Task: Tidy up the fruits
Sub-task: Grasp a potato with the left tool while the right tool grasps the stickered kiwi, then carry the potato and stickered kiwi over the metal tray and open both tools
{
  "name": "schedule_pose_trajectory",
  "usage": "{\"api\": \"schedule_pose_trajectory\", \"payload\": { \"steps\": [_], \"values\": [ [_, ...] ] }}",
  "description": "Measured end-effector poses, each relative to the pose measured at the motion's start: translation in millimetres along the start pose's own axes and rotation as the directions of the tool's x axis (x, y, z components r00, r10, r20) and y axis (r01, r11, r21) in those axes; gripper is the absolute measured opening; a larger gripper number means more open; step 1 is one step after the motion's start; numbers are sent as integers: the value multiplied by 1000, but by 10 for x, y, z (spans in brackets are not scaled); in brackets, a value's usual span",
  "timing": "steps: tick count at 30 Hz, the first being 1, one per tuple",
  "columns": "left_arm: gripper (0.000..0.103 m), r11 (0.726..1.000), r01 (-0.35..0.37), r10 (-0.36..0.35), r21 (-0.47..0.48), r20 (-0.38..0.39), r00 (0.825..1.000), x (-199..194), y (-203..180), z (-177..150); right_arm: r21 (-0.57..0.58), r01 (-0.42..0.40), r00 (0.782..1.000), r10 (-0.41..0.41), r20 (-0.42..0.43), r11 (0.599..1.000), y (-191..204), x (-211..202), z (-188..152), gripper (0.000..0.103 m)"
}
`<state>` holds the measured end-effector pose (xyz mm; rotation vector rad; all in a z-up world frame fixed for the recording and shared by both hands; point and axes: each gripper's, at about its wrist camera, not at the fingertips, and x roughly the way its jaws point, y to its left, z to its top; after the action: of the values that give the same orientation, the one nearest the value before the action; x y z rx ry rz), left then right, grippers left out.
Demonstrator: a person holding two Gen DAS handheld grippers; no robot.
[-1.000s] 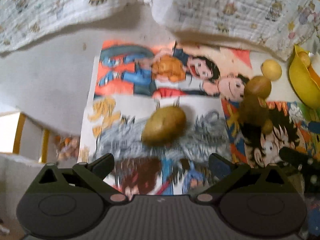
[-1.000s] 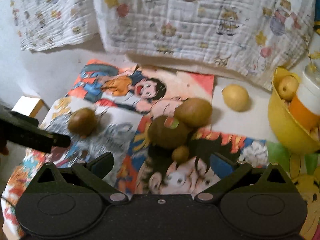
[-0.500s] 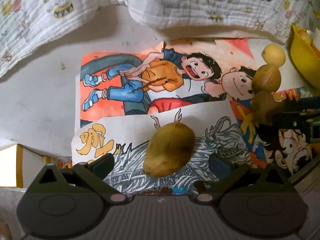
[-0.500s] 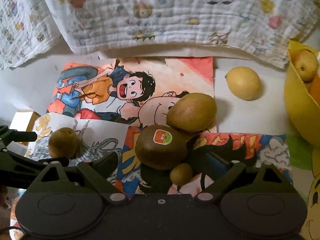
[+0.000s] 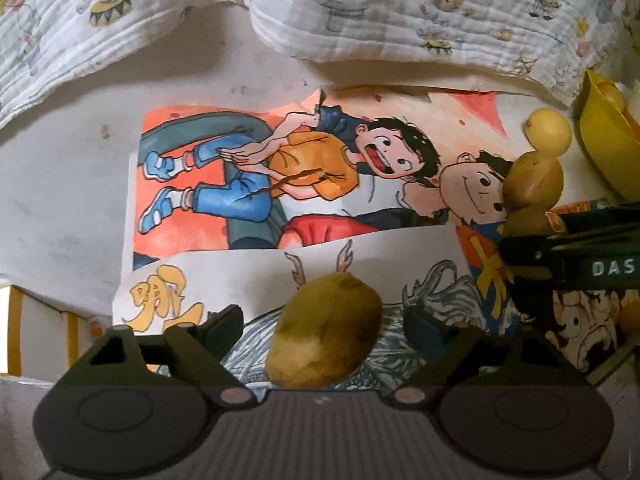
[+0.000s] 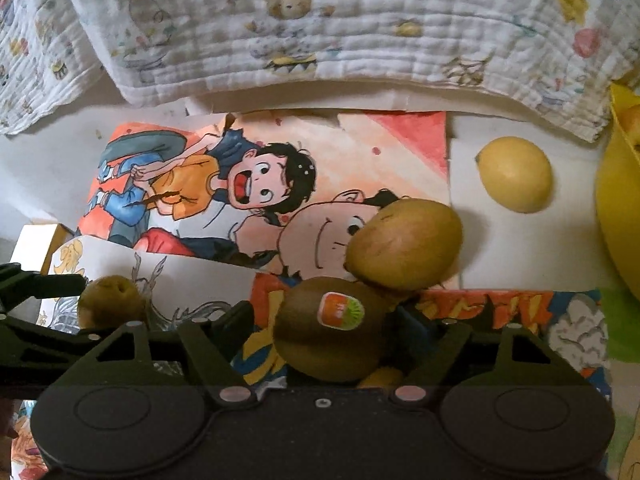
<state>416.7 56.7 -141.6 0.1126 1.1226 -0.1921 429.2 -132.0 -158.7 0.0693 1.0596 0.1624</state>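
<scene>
A golden-brown kiwi (image 5: 325, 330) lies on the cartoon posters between the open fingers of my left gripper (image 5: 320, 326); it also shows in the right wrist view (image 6: 110, 302). My right gripper (image 6: 326, 326) is open around a dark kiwi with a red-green sticker (image 6: 332, 338). A lighter kiwi (image 6: 404, 244) touches it behind, and a small brown fruit (image 6: 380, 378) sits under it. A lemon (image 6: 514, 174) lies on the table further right. The jaws of both grippers stand wide apart, touching nothing that I can see.
A yellow bowl (image 6: 618, 208) holding fruit stands at the right edge. A quilted cartoon-print blanket (image 6: 320, 24) hangs along the back. Cartoon posters (image 5: 256, 184) cover the white table. The table's left edge drops off by a wooden frame (image 5: 16, 328).
Both grippers have moved forward and down. The golden kiwi now sits between the left fingers, and the stickered kiwi between the right fingers. The fruits have not moved.
</scene>
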Motion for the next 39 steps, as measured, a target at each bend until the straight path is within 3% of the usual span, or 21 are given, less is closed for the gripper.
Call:
{"api": "schedule_pose_trajectory", "payload": {
  "steps": [4, 12, 27, 30, 32, 35, 39],
  "values": [
    [85, 1000, 5, -5, 22, -15, 1000, 33, -52, -21, 12, 3, 1000, -3, -6, 1000, -5, 28, -3, 80],
    [82, 1000, 1, -2, -22, -17, 1000, 66, -72, -14, 33, 8, 1000, -8, -24, 999, -27, 94, -85, 78],
    [82, 999, -14, 12, -34, -65, 998, 175, -59, 4, 115, -3, 1000, 4, -11, 993, -53, 137, -56, 80],
    [80, 999, -15, 13, -38, -64, 998, 177, -51, 11, 112, 7, 1000, -7, 0, 994, -52, 141, -70, 77],
    [80, 999, -13, 10, -43, -64, 998, 174, -47, 21, 117, 21, 1000, -22, 13, 993, -56, 130, -81, 70],
    [79, 998, -1, -3, -60, -63, 998, 162, -26, 33, 125, 29, 999, -33, 27, 992, -65, 117, -101, 69],
    [71, 997, -11, 7, -70, -60, 998, 139, -7, 41, 128, 26, 999, -31, 40, 991, -73, 104, -115, 69]
  ]
}}
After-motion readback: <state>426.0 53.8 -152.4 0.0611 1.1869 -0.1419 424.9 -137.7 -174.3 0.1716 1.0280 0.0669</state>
